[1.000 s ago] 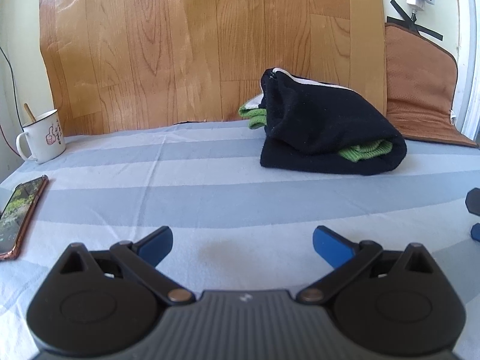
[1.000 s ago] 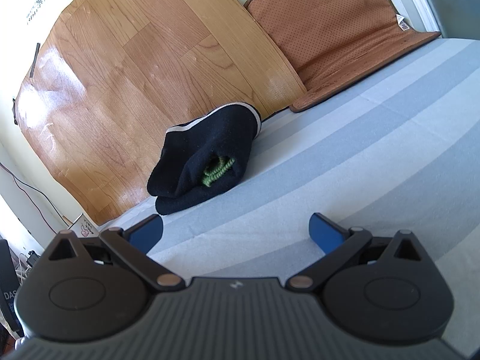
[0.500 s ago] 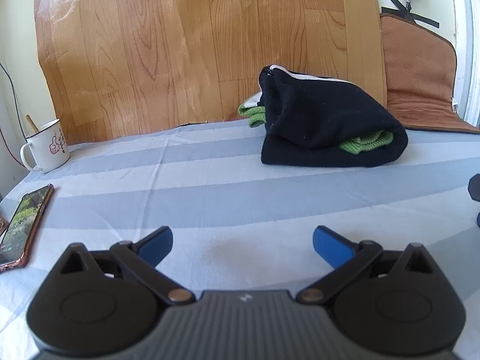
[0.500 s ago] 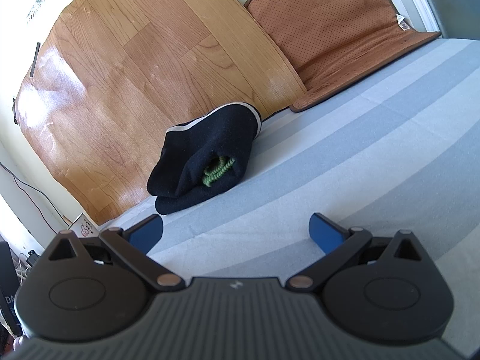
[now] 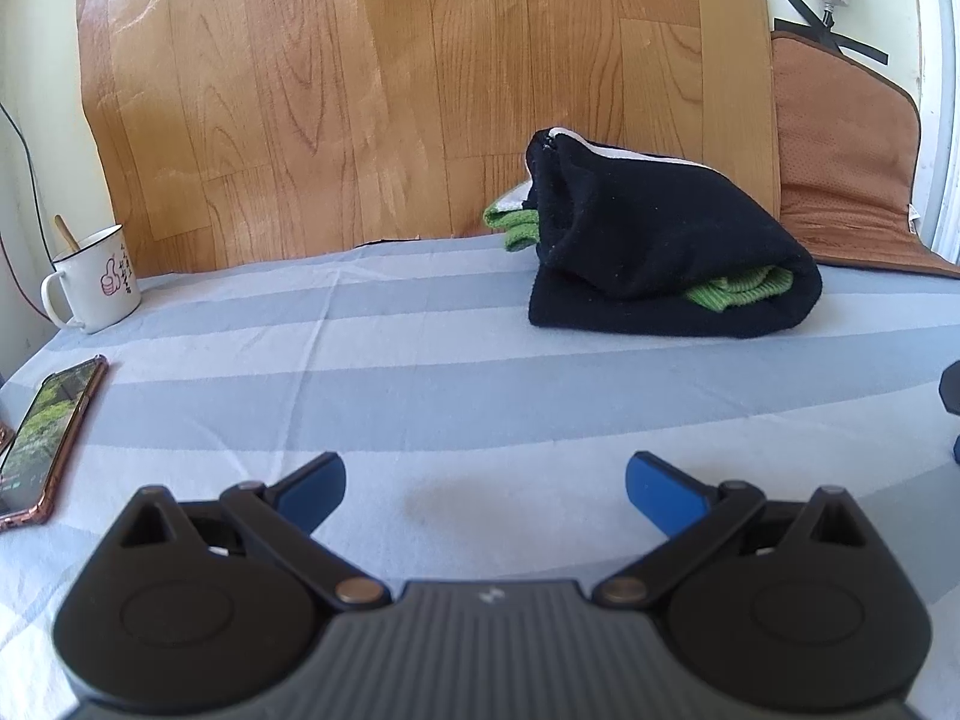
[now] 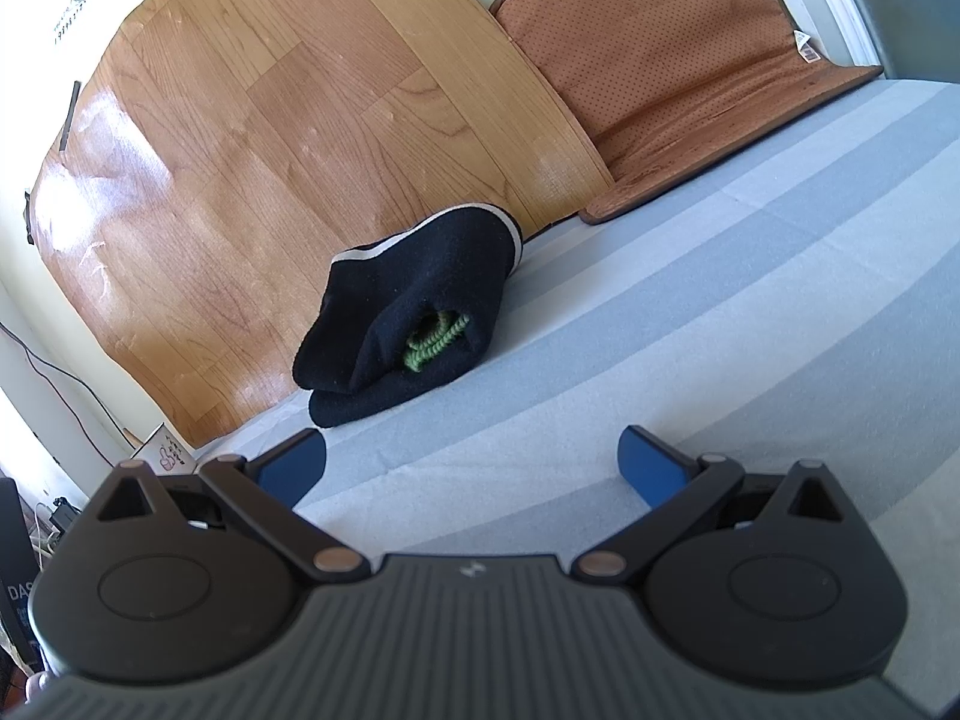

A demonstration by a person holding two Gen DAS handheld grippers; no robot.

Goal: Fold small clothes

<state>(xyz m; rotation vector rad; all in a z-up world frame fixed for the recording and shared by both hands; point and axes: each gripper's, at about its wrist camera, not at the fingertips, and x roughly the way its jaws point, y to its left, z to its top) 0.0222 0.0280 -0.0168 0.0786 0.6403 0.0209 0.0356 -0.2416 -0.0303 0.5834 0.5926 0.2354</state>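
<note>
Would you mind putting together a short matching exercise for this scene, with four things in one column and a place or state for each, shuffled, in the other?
Things:
1. black garment
2. green fabric
3. white mug
4. phone

Places or states:
A. lies flat near the left edge of the striped sheet, screen lit
B. folded into a bundle near the wood-grain panel
C. stands upright at the far left, with a stick in it
D. peeks out from inside the fold

Pairs: 1-B, 2-D, 3-C, 4-A
</note>
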